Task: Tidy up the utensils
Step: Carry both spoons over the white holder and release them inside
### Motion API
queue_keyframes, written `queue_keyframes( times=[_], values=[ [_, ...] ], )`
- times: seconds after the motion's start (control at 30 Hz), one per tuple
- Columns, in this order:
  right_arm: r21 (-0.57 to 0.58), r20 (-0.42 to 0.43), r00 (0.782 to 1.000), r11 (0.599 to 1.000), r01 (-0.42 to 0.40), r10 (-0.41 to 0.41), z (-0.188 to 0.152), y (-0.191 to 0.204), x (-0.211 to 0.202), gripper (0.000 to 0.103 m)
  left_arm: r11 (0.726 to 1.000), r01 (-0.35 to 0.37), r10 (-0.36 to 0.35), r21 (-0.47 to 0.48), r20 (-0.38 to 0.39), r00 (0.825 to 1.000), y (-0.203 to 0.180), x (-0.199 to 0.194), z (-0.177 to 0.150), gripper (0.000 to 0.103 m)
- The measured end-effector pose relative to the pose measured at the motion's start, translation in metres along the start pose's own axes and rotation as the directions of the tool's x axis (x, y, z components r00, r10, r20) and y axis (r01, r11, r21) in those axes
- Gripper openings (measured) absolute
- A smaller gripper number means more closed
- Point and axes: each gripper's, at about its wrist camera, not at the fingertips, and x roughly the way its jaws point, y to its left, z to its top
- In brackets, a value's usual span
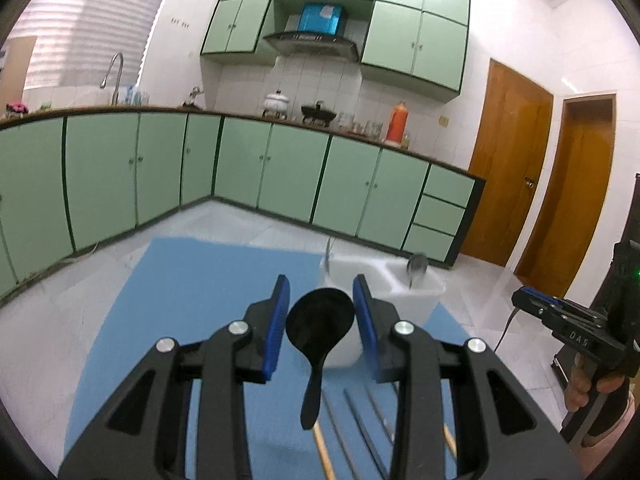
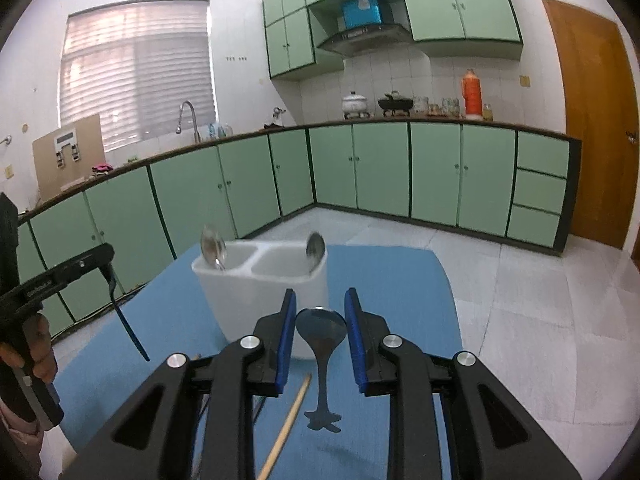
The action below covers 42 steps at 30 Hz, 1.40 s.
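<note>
Left claw (image 1: 322, 312) holds a black spoon (image 1: 320, 322), bowl up between its blue pads (image 1: 280, 320), jaws narrowed onto the bowl's edges; the handle hangs down toward the camera, clear of the blue mat (image 1: 200, 300). Right claw (image 2: 320, 320) holds a steel spoon (image 2: 321, 328) the same way, jaws narrowed onto the bowl, its flared handle end hanging above the mat.

White caddy (image 2: 260, 288), taken as landmark: it stands on the mat, which covers the worktop, and has two compartments side by side. In the right wrist view, one steel spoon (image 2: 212, 246) leans in its left compartment and another (image 2: 315, 249) in its right, both bowl up. Each claw is just in front of the caddy and nearer the camera; the black spoon overlaps the caddy's front wall in the left wrist view, the steel spoon its lower right corner in the right wrist view.

On the mat in front of the caddy lie wooden chopsticks (image 1: 323, 452) and grey metal rods (image 1: 352, 420), running away from the caddy toward the camera; whether the rods are chopsticks cannot be told.

To the caddy's left in the right wrist view, the left claw is seen from the side with the black spoon's handle hanging below it, held by a hand (image 2: 38, 344). To the caddy's right in the left wrist view, the right claw shows likewise, held by the other hand (image 1: 592, 384).

Behind the caddy, green cabinets (image 2: 380, 172) line the walls.
</note>
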Motion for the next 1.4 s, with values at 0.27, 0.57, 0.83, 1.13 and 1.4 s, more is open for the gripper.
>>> queue_keyframes(
  times=[0.27, 0.57, 0.83, 1.13, 1.4],
  values=[
    [-0.052, 0.098, 0.994, 0.998, -0.034, 0.039, 0.051, 0.013, -0.007, 0.024, 0.997, 0.068, -0.072, 0.044, 0.106, 0.992, -0.035, 0.007, 0.053, 0.031],
    [-0.062, 0.17, 0.983, 0.996, -0.056, 0.066, 0.101, 0.02, 0.017, 0.024, 0.991, 0.087, -0.104, 0.103, 0.175, 0.979, -0.07, 0.048, 0.09, 0.031],
    [0.011, 0.129, 0.988, 0.996, -0.086, 0.084, 0.093, 0.002, 0.071, 0.024, 0.994, 0.073, -0.082, 0.086, 0.104, 0.991, -0.059, 0.106, 0.069, 0.031],
    [0.037, 0.084, 0.991, 0.994, -0.103, 0.1, 0.062, -0.004, 0.095, 0.024, 0.996, 0.058, -0.062, 0.075, 0.046, 0.997, -0.04, 0.127, 0.043, 0.031],
    [0.041, 0.044, 0.994, 0.994, -0.106, 0.104, 0.039, -0.001, 0.105, 0.025, 0.997, 0.048, -0.048, 0.068, 0.01, 0.999, -0.03, 0.135, 0.022, 0.031]
  ],
)
